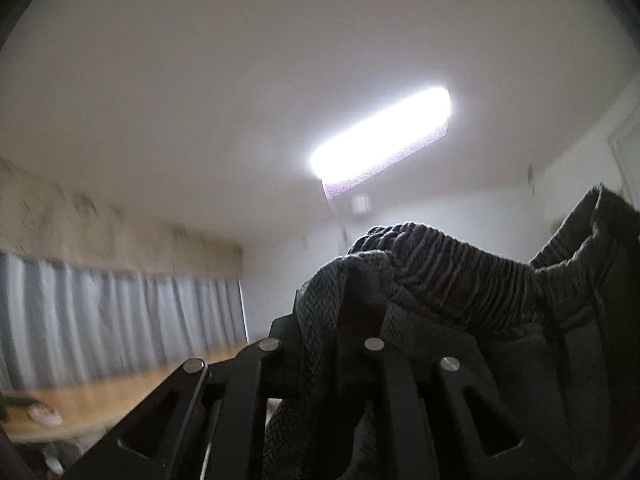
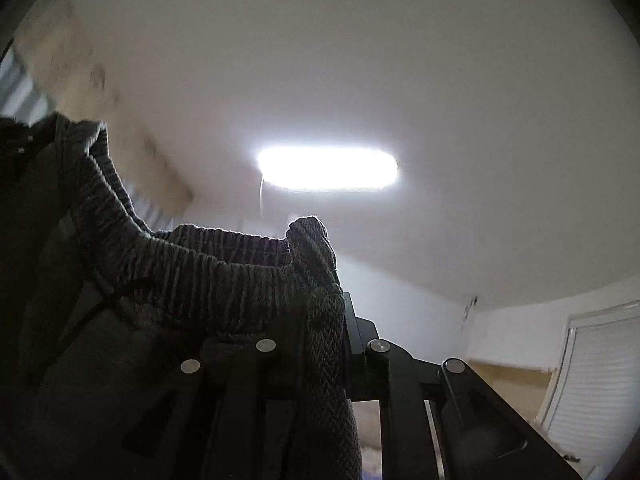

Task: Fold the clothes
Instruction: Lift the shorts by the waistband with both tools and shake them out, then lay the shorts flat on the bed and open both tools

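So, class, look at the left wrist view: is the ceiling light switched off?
No, the long ceiling light glows bright white above the dark garment held up in the left gripper.

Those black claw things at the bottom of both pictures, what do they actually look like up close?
Both are matte black. The left gripper and right gripper are built from flat angular bars joined like a scissor linkage, with round silver pins at the joints and slot-shaped cut-outs in the lower bars. No cables, labels, hands or sleeves show in either view; the fingertips are hidden by dark fabric.

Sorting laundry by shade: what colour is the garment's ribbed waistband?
Dark grey; the ribbed waistband shows best in the right wrist view.
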